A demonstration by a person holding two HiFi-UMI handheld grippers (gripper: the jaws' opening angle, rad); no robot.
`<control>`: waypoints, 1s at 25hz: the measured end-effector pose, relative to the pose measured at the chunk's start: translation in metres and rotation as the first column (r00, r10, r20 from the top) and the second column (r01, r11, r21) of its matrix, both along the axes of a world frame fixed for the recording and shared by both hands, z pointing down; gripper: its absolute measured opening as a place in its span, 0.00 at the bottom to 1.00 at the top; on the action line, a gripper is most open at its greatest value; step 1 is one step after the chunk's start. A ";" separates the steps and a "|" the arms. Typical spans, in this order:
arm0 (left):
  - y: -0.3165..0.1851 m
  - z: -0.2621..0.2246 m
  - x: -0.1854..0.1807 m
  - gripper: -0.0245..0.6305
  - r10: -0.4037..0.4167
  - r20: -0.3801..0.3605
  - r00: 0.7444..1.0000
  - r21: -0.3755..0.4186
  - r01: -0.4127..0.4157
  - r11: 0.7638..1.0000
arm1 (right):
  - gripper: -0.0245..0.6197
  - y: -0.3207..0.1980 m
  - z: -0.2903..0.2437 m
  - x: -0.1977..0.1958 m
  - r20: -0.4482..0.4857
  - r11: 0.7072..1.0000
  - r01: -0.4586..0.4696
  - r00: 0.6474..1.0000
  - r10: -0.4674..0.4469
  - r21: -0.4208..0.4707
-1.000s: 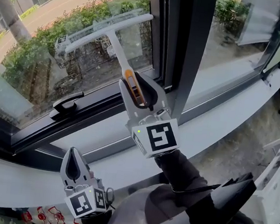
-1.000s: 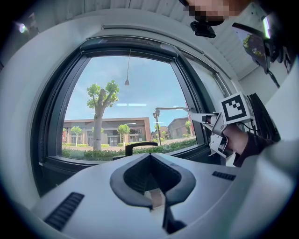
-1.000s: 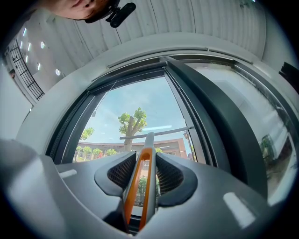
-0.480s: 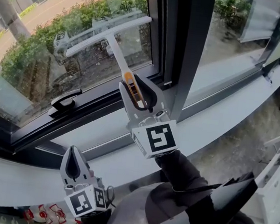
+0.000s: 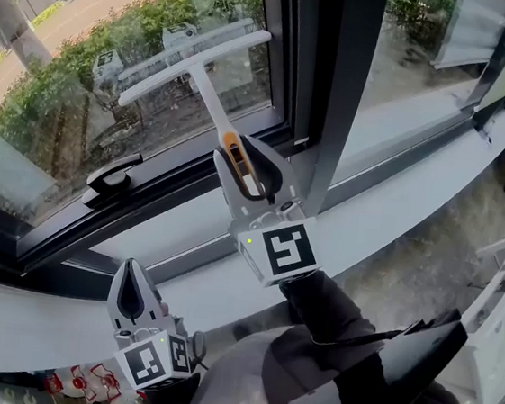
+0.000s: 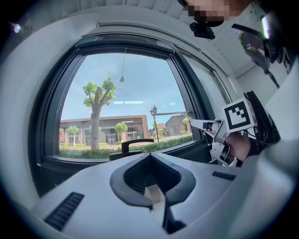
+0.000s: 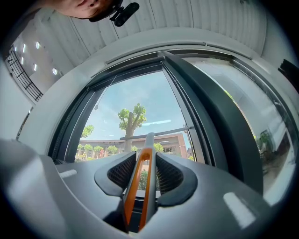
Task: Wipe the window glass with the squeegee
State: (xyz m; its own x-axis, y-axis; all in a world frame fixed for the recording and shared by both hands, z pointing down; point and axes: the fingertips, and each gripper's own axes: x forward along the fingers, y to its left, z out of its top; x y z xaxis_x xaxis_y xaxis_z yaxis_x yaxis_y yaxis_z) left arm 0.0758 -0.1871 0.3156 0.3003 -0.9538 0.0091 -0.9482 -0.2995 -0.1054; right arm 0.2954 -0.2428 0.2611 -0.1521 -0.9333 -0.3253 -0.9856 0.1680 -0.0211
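A white squeegee (image 5: 198, 65) with an orange-striped handle (image 5: 236, 160) lies with its blade against the left window pane (image 5: 83, 96), slanting up to the right. My right gripper (image 5: 243, 164) is shut on the squeegee's handle (image 7: 140, 186); the blade bar (image 7: 156, 132) shows ahead across the glass. My left gripper (image 5: 130, 296) hangs low over the white sill (image 5: 30, 321), shut with nothing between its jaws. In the left gripper view the left gripper (image 6: 152, 179) points at the window, with the right gripper (image 6: 219, 140) at the right.
A black window latch (image 5: 115, 172) sits on the lower frame left of the squeegee. A dark vertical mullion (image 5: 339, 80) divides the left pane from the right pane (image 5: 433, 45). The white sill curves round to the right.
The squeegee and my right gripper have slid a little up and left across the glass. My left gripper has barely moved.
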 end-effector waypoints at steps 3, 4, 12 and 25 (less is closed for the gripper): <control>0.000 0.001 0.001 0.04 0.004 0.004 1.000 -0.003 -0.004 1.000 | 0.24 0.001 0.005 0.000 0.004 1.000 0.001 1.000 -0.001 -0.006; 0.000 0.002 0.001 0.04 0.005 0.006 1.000 -0.004 -0.005 1.000 | 0.24 0.001 0.007 0.000 0.005 1.000 0.002 1.000 -0.002 -0.010; 0.001 0.004 0.005 0.04 0.011 0.022 1.000 -0.013 -0.010 1.000 | 0.24 0.004 0.021 0.002 0.017 1.000 0.007 1.000 -0.006 -0.024; 0.002 0.014 0.007 0.04 0.020 0.048 0.999 -0.039 -0.018 0.999 | 0.24 0.005 0.046 0.002 0.035 0.998 0.009 0.999 -0.007 -0.059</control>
